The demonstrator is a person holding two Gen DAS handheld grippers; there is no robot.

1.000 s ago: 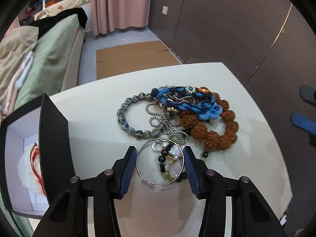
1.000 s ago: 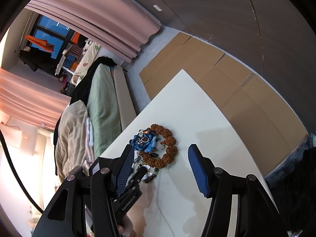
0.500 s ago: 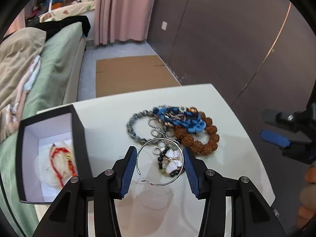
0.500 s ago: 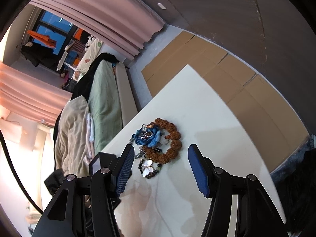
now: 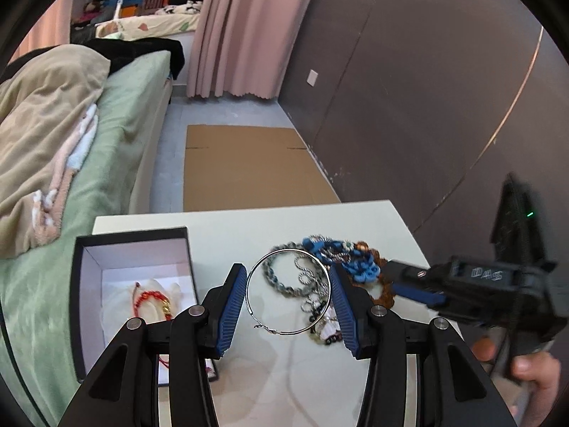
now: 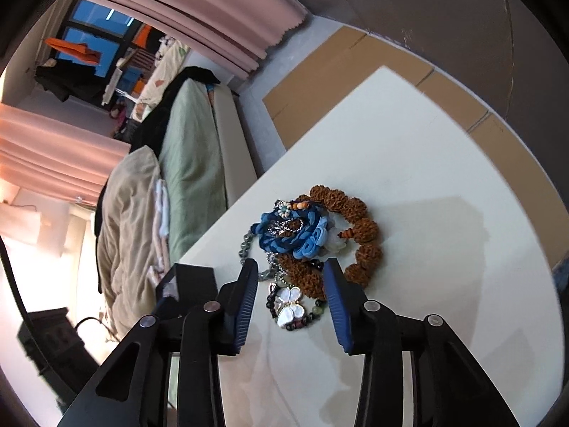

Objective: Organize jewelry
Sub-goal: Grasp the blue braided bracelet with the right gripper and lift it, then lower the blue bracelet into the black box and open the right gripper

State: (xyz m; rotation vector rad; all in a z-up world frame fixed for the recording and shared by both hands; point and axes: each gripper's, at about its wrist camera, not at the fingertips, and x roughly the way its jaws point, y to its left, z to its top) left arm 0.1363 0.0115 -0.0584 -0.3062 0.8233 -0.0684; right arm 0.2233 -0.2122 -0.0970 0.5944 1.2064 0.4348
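1. Lifted clear of the pile since the earlier frames, the silver hoop (image 5: 288, 291) is now held above the white table (image 5: 249, 227), and the view is wider than a second ago.
2. The hoop is pinched across its width by the left gripper (image 5: 288, 297).
3. The open black box (image 5: 131, 249) lies at 9 o'clock of the hoop; a red cord bracelet (image 5: 151, 299) is already inside.
4. The right gripper (image 6: 290, 302) has been lowered to the pile; its jaws are spread around the butterfly bracelet (image 6: 291, 307), not yet touching.
5. The blue braided piece (image 6: 291, 235) and brown bead bracelet (image 6: 355, 235) remain unsorted.
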